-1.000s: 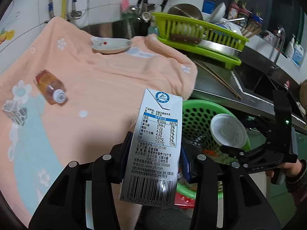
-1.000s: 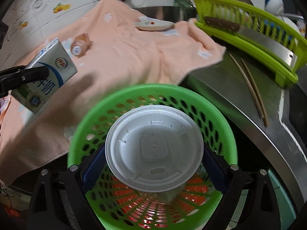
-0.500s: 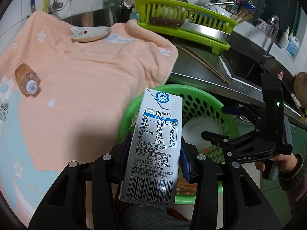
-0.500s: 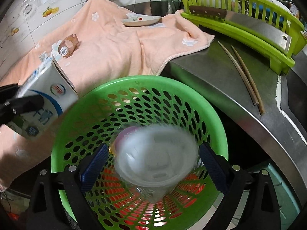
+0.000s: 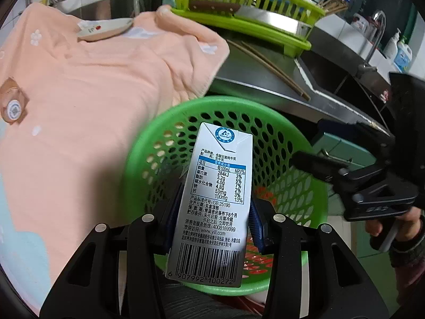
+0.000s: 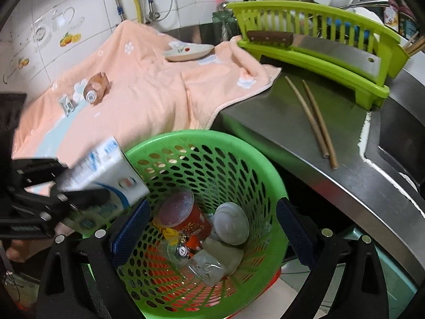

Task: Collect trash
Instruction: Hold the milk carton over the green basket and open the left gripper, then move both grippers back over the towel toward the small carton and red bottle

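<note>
Left wrist view: the left gripper [image 5: 212, 219] is clamped on the milk carton [image 5: 212, 212], blue pads squeezing both sides, barcode end nearest the camera. The carton hangs right over the open mouth of the green basket [image 5: 289, 138]. To the right, the right gripper [image 5: 305, 146] reaches in over the basket's far rim. A small bottle [image 5: 12, 102] lies on the peach towel [image 5: 93, 101], and a saucer [image 5: 105, 28] sits near the towel's far edge.

Right wrist view: the right gripper [image 6: 209, 226] stands wide apart, gripping nothing, looking straight down into the basket [image 6: 260, 175]. A white lidded cup [image 6: 231, 223] and a red cup [image 6: 183, 212] lie among the trash at the bottom. The carton [image 6: 106, 175], blurred, pokes in over the left rim. 2 chopsticks [image 6: 310, 117] lie on the steel counter [image 6: 265, 122].
</note>
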`<action>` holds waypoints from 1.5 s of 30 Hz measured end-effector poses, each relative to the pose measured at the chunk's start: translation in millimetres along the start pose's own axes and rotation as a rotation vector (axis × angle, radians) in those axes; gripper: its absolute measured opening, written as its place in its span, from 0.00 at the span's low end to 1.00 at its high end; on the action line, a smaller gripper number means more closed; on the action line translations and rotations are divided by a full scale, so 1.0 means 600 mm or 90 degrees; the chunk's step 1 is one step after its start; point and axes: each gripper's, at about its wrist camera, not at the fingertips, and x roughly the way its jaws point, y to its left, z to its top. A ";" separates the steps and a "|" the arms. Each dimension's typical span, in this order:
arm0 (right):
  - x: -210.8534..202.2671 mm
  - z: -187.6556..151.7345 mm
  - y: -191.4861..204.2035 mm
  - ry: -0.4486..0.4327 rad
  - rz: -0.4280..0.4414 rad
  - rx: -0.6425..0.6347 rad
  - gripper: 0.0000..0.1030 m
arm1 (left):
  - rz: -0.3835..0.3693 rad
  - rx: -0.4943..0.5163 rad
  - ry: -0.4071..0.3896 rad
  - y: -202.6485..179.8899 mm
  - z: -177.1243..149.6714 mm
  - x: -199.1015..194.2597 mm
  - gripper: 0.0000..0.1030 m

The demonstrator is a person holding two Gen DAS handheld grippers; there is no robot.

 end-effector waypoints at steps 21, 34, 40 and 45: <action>-0.016 -0.006 -0.015 -0.010 -0.001 0.017 0.90 | -0.035 0.008 0.026 -0.018 -0.012 0.033 0.52; -0.016 0.013 0.026 -0.010 0.028 -0.004 0.90 | 0.017 -0.049 -0.003 0.064 -0.015 -0.033 0.52; 0.005 0.039 0.080 -0.003 0.057 -0.042 0.90 | 0.060 -0.102 -0.016 0.134 -0.020 -0.073 0.57; 0.022 0.067 0.132 0.000 0.087 -0.071 0.90 | 0.100 -0.149 -0.038 0.205 -0.025 -0.113 0.61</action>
